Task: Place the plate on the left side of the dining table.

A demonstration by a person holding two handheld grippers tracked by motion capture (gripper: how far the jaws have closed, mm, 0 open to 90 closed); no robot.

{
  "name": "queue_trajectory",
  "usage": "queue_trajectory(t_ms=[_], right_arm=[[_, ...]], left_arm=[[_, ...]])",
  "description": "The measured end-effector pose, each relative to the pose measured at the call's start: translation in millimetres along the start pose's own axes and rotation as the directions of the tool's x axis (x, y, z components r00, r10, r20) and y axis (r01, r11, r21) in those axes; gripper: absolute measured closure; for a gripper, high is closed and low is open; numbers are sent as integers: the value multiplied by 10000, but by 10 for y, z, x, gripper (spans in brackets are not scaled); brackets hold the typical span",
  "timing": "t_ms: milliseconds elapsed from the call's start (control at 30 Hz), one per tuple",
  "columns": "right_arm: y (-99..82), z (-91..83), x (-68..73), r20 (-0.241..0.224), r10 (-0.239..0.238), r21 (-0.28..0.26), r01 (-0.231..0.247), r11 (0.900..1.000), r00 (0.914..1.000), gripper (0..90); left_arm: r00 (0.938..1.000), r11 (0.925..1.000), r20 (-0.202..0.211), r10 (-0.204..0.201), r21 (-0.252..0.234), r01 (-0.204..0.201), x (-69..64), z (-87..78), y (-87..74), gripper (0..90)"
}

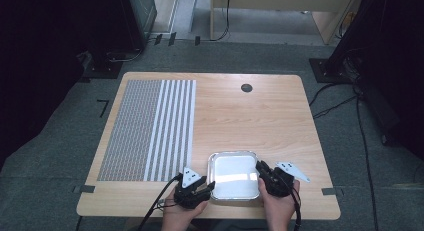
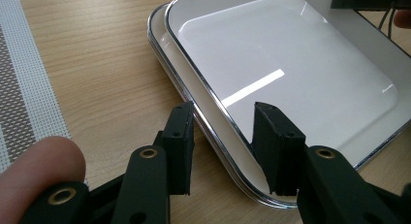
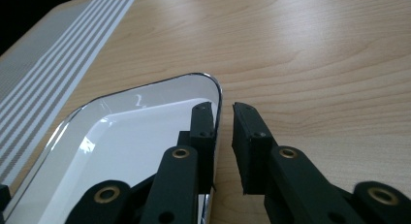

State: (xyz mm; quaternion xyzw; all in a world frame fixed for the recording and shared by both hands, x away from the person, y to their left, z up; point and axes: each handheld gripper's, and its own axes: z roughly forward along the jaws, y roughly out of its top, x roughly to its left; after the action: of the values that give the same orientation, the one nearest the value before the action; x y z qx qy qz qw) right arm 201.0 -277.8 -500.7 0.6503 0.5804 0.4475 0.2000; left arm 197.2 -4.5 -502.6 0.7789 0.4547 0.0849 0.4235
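A shiny metal tray (image 1: 233, 172) lies empty near the table's front edge. My left gripper (image 1: 207, 187) is at the tray's front left corner. In the left gripper view the left gripper (image 2: 223, 132) straddles the rim of the tray (image 2: 291, 73), one jaw outside and one inside, with a clear gap on both sides. My right gripper (image 1: 259, 170) is at the tray's right side. In the right gripper view the right gripper (image 3: 223, 122) has its jaws narrowly parted over the rim of the tray (image 3: 121, 146); the outer pad stands off the rim.
A grey and white striped woven placemat (image 1: 150, 128) covers the left part of the wooden table (image 1: 250, 116). A round cable hole (image 1: 246, 87) sits near the far edge. Cables and furniture legs lie on the floor around the table.
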Motion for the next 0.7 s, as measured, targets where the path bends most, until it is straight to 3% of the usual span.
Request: queue_trajectory(t_ms=[133, 300, 700], right_arm=[[-3, 32, 20, 62, 2, 99, -3, 10000, 10000, 834], [-8, 40, 12, -130, 984, 7, -984, 9951, 9951, 890], [-31, -30, 38, -85, 1710, -473, -1712, 9841, 9852, 900]], left_arm=[[10000, 10000, -38, 61, 26, -61, -19, 11, -9, 609], [10000, 10000, 33, 72, 34, -72, -26, 18, -13, 602], [9997, 9996, 257, -11, -265, 18, -36, -29, 7, 590]])
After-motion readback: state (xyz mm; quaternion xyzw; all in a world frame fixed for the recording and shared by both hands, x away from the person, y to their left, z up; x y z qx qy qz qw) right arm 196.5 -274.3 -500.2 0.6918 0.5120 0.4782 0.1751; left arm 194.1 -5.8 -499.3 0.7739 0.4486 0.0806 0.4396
